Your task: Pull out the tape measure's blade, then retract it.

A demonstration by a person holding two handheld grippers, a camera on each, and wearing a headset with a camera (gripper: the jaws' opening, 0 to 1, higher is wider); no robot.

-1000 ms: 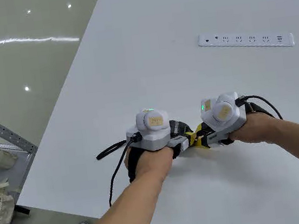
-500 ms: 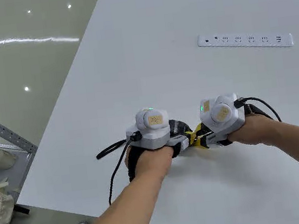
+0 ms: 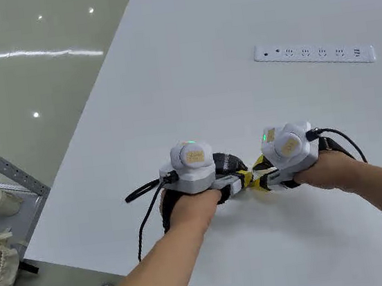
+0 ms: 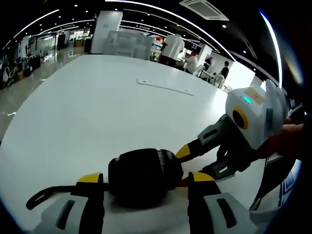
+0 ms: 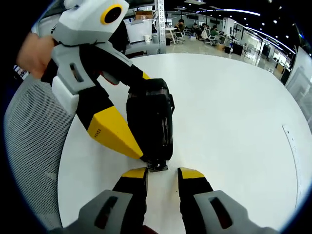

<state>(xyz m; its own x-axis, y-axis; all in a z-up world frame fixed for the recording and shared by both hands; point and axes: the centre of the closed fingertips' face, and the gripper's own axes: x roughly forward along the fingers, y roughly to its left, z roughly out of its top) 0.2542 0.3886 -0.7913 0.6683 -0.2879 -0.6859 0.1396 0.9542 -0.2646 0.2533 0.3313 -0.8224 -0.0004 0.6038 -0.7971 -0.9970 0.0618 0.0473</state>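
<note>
The tape measure (image 4: 141, 170) is clamped between the jaws of the left claw (image 4: 145, 177) over the table (image 3: 201, 58). The jaws of the right claw (image 5: 163, 173) are held slightly apart, with the blade's hook (image 5: 157, 165) at their tips.

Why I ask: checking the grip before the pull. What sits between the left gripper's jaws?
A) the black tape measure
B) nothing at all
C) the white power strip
A: the left gripper view shows the black tape measure lodged between the yellow-tipped jaws of the left gripper.
</note>
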